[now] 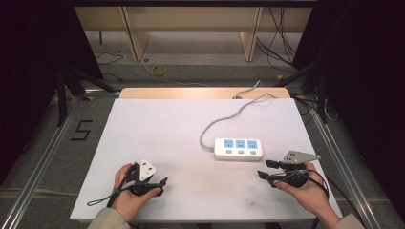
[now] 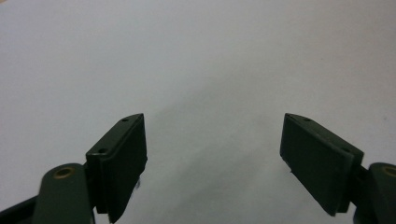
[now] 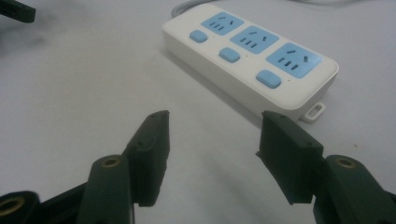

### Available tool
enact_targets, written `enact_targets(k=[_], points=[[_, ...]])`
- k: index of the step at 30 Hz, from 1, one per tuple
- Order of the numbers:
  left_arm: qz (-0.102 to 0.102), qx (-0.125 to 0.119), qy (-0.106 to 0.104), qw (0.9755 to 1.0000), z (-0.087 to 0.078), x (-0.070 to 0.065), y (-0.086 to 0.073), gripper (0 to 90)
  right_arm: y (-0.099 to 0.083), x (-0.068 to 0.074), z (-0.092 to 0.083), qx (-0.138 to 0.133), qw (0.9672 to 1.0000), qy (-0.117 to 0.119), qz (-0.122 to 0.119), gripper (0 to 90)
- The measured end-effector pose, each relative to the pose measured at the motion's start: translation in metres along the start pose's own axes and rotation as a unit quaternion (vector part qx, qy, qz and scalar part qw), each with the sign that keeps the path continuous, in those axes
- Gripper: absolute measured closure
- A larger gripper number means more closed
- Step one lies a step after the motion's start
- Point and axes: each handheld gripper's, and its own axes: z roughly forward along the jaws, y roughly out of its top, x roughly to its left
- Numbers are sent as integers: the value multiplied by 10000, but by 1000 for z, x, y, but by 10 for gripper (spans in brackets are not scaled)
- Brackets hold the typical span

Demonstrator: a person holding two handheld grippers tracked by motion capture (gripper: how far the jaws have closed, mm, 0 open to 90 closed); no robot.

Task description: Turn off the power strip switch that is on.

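Lying flat on the white rectangular table top (image 1: 157, 143), a white plastic power strip (image 1: 238, 149) with 3 light blue sockets and 3 light blue buttons sits in the right half of the table, its long side running across the high view. Its grey cable (image 1: 224, 119) leaves from the left end, curves toward the far edge of the table and goes over that edge. The left gripper (image 1: 161, 186), black with a grey three-cornered plate on top, is held by the person's left hand (image 1: 126, 193) near the front left part of the table, well apart from the power strip. In the left gripper view its 2 black jaws stand wide apart with nothing between them, and bare white surface (image 2: 196, 70) lies ahead. The right gripper (image 1: 267, 169) is held by the right hand (image 1: 310, 191) near the front right corner, just beside the near right end of the power strip but not touching it. In the right gripper view its jaws are also spread apart and hold nothing, and the power strip (image 3: 252, 56) lies a little beyond the tips, turned diagonally, with a small white loop (image 3: 314, 112) at its nearest corner. A thin black strap (image 1: 100, 199) trails from the left gripper onto the table.
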Motion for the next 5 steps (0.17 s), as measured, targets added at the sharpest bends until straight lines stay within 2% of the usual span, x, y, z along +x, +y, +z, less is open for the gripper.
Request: enact_targets(k=[5], points=[[-56, 15, 3, 10000, 2, 2, -1, 224, 0, 0, 0, -19, 10000, 9, 13, 423]])
